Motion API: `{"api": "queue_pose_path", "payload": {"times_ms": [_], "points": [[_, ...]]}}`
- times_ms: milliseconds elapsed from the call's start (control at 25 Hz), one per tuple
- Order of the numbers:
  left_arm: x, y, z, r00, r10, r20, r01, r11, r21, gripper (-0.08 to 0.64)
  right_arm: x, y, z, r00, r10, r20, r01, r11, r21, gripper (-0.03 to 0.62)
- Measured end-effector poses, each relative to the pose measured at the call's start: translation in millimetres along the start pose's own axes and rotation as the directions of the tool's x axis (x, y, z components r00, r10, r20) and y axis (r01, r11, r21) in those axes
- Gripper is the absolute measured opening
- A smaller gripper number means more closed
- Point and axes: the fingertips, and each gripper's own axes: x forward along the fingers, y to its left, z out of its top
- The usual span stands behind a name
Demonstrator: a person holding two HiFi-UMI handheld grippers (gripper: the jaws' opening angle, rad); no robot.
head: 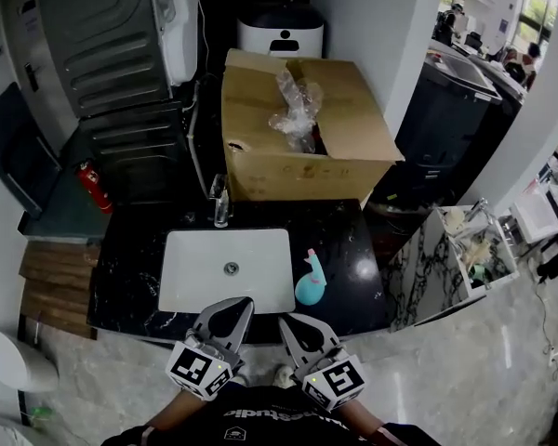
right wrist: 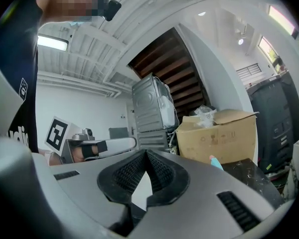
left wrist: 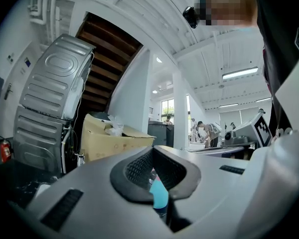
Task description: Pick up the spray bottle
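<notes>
My left gripper and my right gripper both have their jaws together, with nothing between them, side by side at the near edge of the black marble counter. The turquoise plastic spray bottle with pink trigger is on this counter just ahead of my right jaws, not touching them, beside the white rectangular sink. Farther back stands an open brown cardboard box.

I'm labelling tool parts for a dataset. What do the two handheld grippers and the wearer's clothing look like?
Both the left gripper and right gripper have pale grey, wedge-shaped jaws lined with black ribbed pads. Each carries a white cube printed with black square markers. The person wears a dark top with pale lettering.
</notes>
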Motion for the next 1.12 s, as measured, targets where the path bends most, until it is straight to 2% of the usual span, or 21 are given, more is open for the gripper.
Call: {"api": "queue_pose_path", "payload": {"times_ms": [120,320,600,760,880,1120], "points": [[10,11,-2,1.000,-0.022,-0.007,0.022,1.000,-0.005,0.014,15,-10,0,1.000,-0.009,-0.003,0.009,1.000,-0.013,0.037],[23,29,1,0.998,-0.063,0.000,0.063,0.998,-0.013,0.014,31,-23,4,0.997,-0.071,-0.004,0.071,0.997,-0.013,0.037],[38,42,1,0.992,-0.124,0.016,0.125,0.992,-0.018,0.014,33,-47,12,0.985,-0.170,-0.014,0.169,0.984,-0.053,0.040],[43,44,-2,0.988,-0.152,0.009,0.152,0.988,-0.022,0.014,28,-63,19,0.979,-0.205,0.014,0.205,0.974,-0.094,0.045],[46,46,-1,0.989,-0.145,0.008,0.145,0.989,-0.025,0.014,25,-79,20,0.970,-0.241,0.020,0.241,0.964,-0.108,0.128],[52,52,-2,0.989,-0.145,0.001,0.145,0.989,-0.021,0.014,26,-119,13,0.955,-0.295,0.021,0.295,0.947,-0.125,0.172]]}}
